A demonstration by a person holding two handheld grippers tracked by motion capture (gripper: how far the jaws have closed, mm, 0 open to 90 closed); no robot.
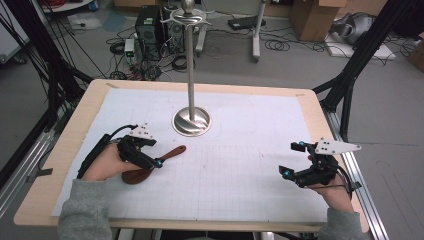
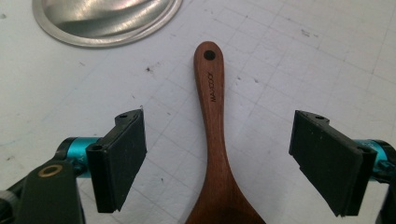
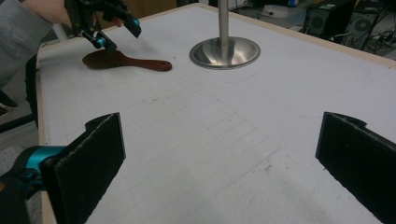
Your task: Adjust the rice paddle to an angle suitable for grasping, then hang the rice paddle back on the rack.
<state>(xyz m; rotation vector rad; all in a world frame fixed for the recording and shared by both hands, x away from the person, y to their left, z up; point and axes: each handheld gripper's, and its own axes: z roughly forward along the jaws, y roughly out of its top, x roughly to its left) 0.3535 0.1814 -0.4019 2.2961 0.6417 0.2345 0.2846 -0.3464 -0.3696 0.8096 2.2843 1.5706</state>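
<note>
White gridded paper covers the bench [image 1: 70, 130]. Near its left edge lies a wooden spoon [image 1: 150, 167], handle pointing toward the steel stand [image 1: 191, 121] at centre. The left tool [image 2: 217, 158] straddles the handle, jaws wide, pads clear of it. The right tool [image 3: 219, 163] hovers near the right edge, jaws apart, nothing between them.

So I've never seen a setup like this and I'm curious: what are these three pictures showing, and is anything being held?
A person at a table holds a two-jaw tool in each hand. One camera looks down from above; the other two ride on the tools, looking along their black jaws. The left gripper hovers over a wooden spoon lying flat on the white gridded sheet, jaws open on either side of its handle, not touching it. The right gripper is open too, with nothing between its jaws. A metal stand rises mid-table. Nothing is held.
</note>
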